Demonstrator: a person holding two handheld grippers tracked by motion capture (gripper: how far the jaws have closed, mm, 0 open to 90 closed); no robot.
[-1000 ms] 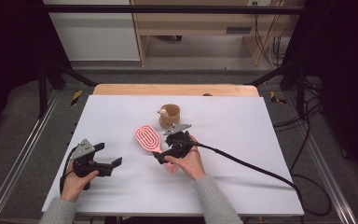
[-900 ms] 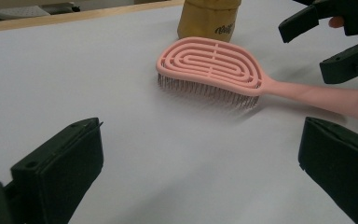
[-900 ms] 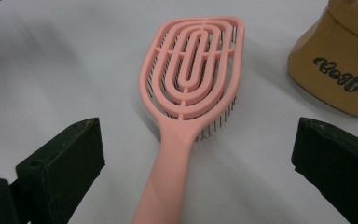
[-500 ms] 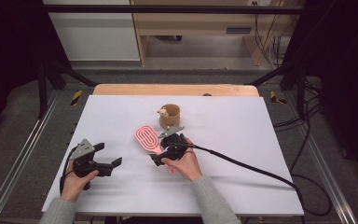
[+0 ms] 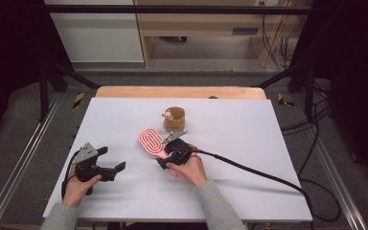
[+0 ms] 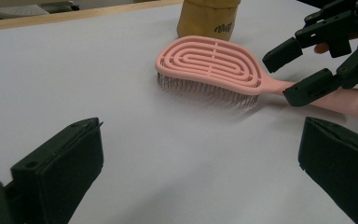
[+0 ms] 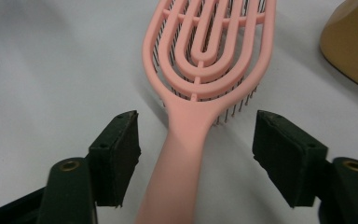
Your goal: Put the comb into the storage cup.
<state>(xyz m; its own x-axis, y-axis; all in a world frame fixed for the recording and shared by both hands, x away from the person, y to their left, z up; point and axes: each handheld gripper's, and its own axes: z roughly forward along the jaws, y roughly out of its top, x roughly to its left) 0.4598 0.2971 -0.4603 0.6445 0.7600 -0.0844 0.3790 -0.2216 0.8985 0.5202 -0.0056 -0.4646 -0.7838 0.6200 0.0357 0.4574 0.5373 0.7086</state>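
The right tongs (image 7: 196, 158) are closing around the pink hairbrush (image 7: 205, 70) handle, pads not yet touching, lining up a lift. The left tongs (image 5: 106, 165) are waiting released at eight o'clock on the tabletop (image 5: 268, 134), the brown cup (image 5: 175, 119) at twelve.

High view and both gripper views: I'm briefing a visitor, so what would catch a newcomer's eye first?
The pink hairbrush lies bristles down mid-table, the one bright thing on the white table. The right tongs straddle its handle, jaws just closing but not yet touching. Just beyond stands a tan cup; the left tongs wait open at the left.
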